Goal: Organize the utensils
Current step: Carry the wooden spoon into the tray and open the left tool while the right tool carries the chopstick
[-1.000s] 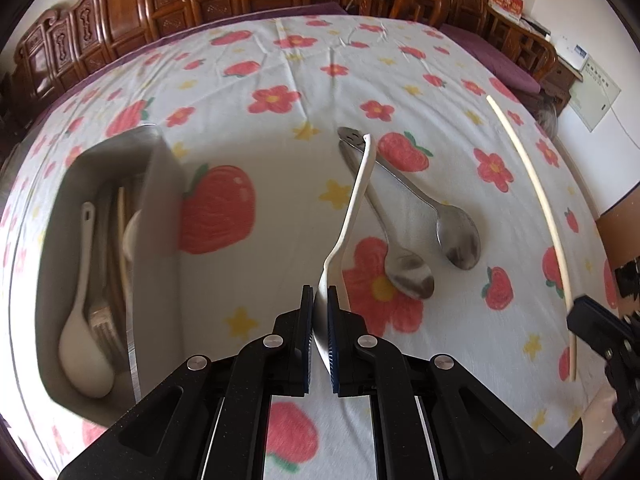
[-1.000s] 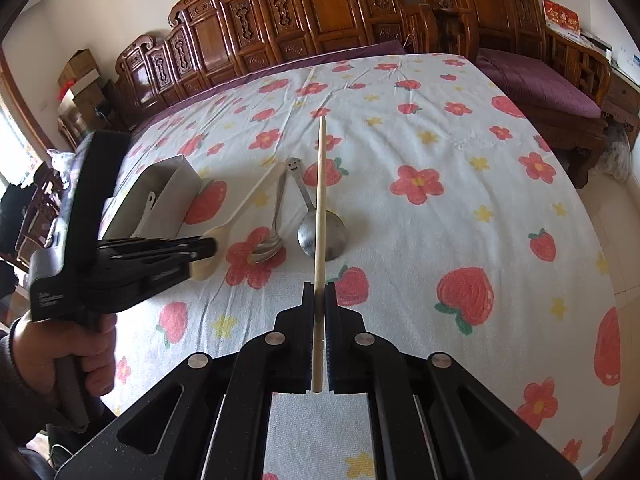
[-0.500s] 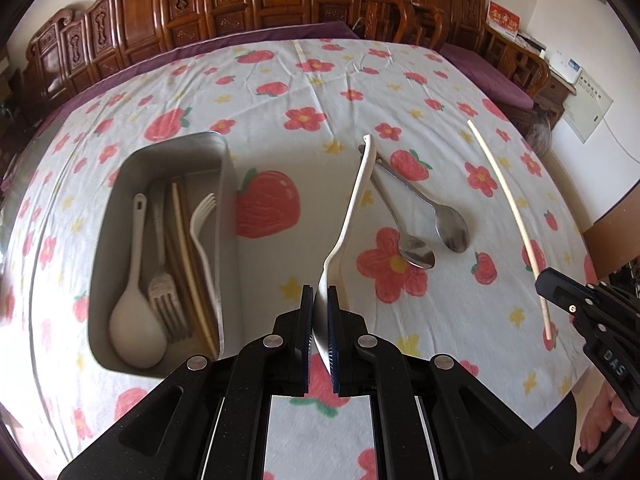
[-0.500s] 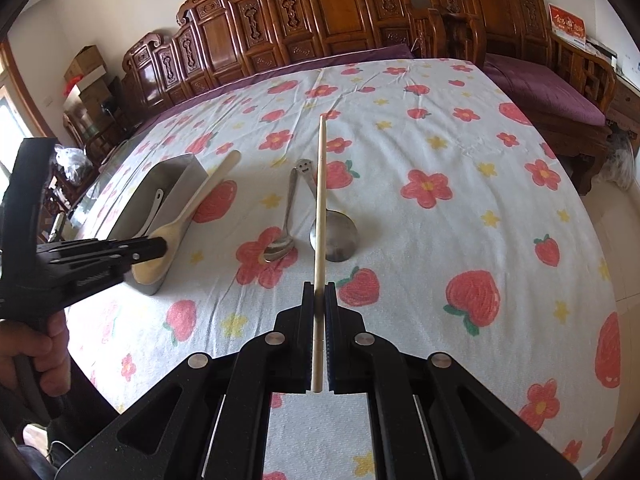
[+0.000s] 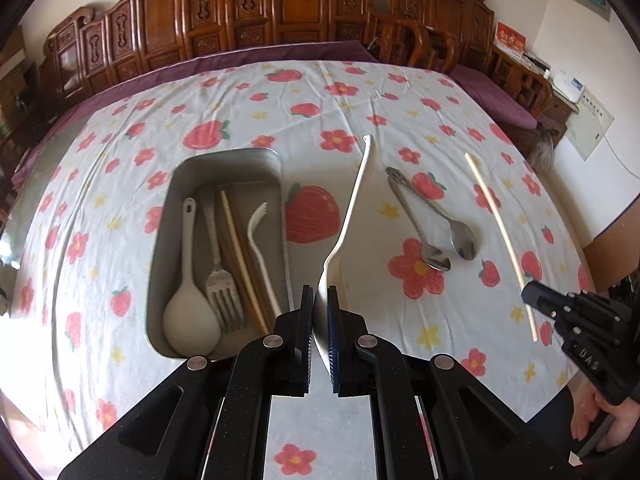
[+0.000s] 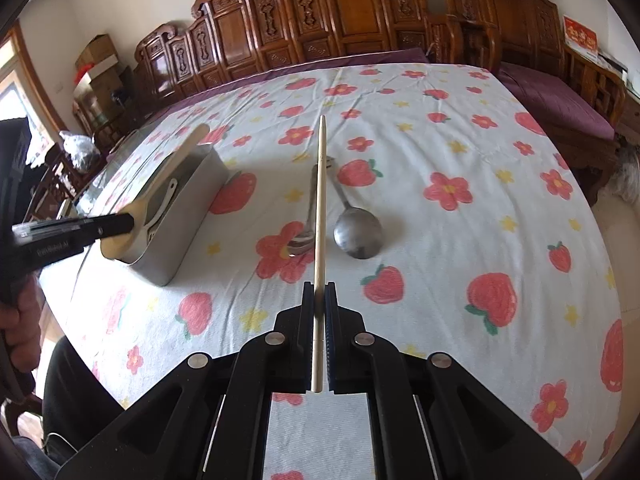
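Note:
My left gripper (image 5: 319, 300) is shut on the bowl of a cream plastic spoon (image 5: 354, 208), held in the air just right of the metal tray (image 5: 224, 160). In the tray lie a white rice spoon (image 5: 188, 312), a metal fork (image 5: 222, 296), chopsticks (image 5: 240, 256) and a white plastic fork (image 5: 260, 256). My right gripper (image 6: 319, 296) is shut on a pale wooden chopstick (image 6: 320, 208), held above the cloth. Under it, two metal spoons (image 6: 358, 232) lie on the table. From the right wrist view the left gripper (image 6: 120, 226) hangs over the tray's (image 6: 188, 216) near end.
A white tablecloth (image 5: 360, 112) with strawberries and flowers covers the round table. Carved wooden chairs (image 5: 280, 12) ring its far side. A person's hand (image 6: 22, 320) holds the left tool at the left edge; another hand (image 5: 600, 424) holds the right tool.
My left gripper has risen and moved left with the cream spoon, so the whole tray shows below it. The right gripper and chopstick have shifted only slightly.

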`<state>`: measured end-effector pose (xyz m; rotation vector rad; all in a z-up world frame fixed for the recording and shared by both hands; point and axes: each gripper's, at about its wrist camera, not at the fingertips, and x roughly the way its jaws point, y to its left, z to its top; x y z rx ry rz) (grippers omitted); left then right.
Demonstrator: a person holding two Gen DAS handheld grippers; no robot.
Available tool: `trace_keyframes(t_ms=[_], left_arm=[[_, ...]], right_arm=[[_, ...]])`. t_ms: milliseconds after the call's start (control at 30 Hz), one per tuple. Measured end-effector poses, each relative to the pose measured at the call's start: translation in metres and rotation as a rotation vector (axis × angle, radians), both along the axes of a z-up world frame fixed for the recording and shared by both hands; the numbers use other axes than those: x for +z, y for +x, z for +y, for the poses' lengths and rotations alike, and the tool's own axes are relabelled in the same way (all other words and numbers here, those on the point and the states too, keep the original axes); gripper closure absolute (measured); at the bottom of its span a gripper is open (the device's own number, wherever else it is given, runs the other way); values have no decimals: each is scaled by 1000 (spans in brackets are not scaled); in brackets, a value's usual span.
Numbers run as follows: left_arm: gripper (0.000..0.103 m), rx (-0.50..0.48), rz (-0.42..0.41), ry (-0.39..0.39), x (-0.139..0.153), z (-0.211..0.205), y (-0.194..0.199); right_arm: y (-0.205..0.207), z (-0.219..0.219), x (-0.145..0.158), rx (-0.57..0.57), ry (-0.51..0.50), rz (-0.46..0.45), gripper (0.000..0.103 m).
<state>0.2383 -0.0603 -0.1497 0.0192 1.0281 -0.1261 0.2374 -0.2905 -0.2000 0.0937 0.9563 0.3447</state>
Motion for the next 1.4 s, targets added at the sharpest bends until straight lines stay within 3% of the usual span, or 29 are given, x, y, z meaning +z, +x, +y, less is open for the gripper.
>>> trace_keyframes(t_ms=[433, 767, 1200, 1267, 1333, 1400], left_arm=[[97, 69, -31, -21, 5, 50, -3], [97, 146, -3, -48, -15, 91, 11], [97, 163, -7, -99, -22, 111, 30], [93, 159, -8, -102, -21, 113, 32], [77, 159, -16, -108, -20, 116, 32], [76, 160, -27, -118, -18, 119, 30]], right_arm=[[-1, 50, 7, 78, -8, 5, 97], [3, 101, 22, 141, -3, 1, 97], [14, 149, 36, 199, -15, 9, 97], [16, 157, 38, 208, -22, 7, 97], [18, 165, 40, 216, -30, 6, 97], [20, 172, 39, 225, -40, 6, 97]])
